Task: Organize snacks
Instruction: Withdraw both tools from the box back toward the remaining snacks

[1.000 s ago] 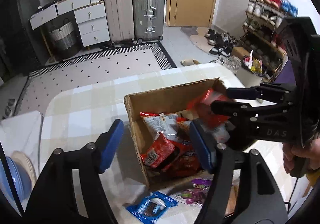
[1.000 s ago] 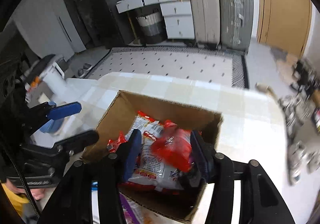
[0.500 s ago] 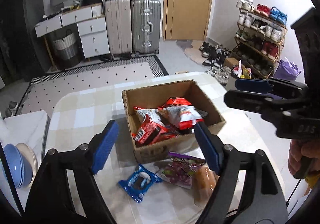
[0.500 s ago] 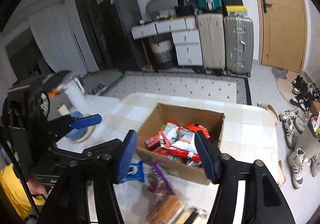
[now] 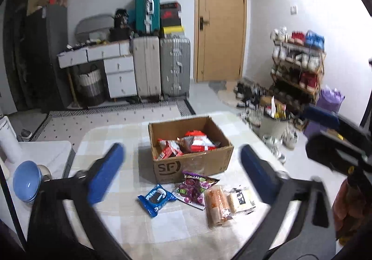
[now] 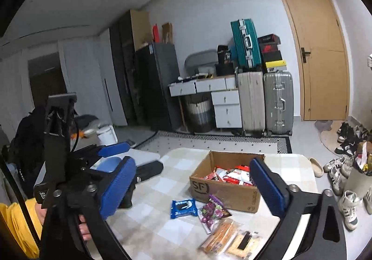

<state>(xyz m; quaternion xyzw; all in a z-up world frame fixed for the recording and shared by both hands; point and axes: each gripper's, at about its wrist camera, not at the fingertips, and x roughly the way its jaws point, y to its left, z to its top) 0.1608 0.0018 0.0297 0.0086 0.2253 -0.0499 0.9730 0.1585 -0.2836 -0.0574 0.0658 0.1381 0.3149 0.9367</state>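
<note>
Currently, the left gripper (image 5: 181, 172) and the right gripper (image 6: 193, 186) are both released: their jaws have just been opening and stand wide apart with nothing between them. The cardboard box (image 5: 193, 164) sits on the checked tablecloth (image 5: 111, 141) and contains red snack packets (image 5: 186, 143). Four items lie on the cloth in front of the box: a blue cookie pack (image 5: 154, 198), a purple snack bag (image 5: 196, 190) just beside it, an orange wrapped snack (image 5: 217, 205), and a clear-wrapped pale snack (image 5: 240, 199) touching the orange one.
</note>
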